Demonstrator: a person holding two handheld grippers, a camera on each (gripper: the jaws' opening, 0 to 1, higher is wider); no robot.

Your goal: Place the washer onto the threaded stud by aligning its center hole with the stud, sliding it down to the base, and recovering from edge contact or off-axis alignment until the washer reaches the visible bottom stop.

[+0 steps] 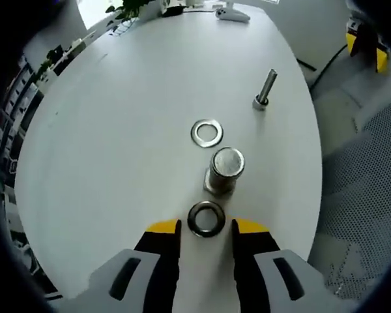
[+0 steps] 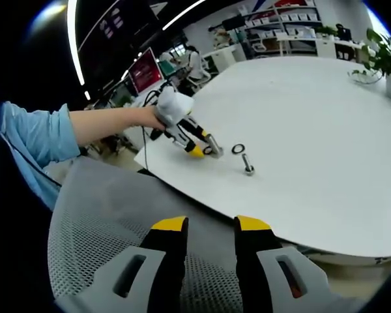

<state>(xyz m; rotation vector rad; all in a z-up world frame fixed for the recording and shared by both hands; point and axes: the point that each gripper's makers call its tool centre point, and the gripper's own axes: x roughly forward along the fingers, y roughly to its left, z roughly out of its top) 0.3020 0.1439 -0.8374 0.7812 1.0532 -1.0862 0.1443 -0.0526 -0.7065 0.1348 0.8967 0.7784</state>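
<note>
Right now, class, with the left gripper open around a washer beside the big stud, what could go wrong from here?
1. The near washer lies flat on the table between the left gripper's open jaws; pinching a flat ring may make it skid or flip.
2. It lies close to the big stud, so a jaw could knock the stud.
3. A second washer and a thin bolt lie beyond; sweeping past could scatter them.

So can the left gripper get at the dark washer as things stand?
Probably yes: the dark washer lies flat between the open left gripper jaws, nothing between them; the stud stands just beyond.
</note>
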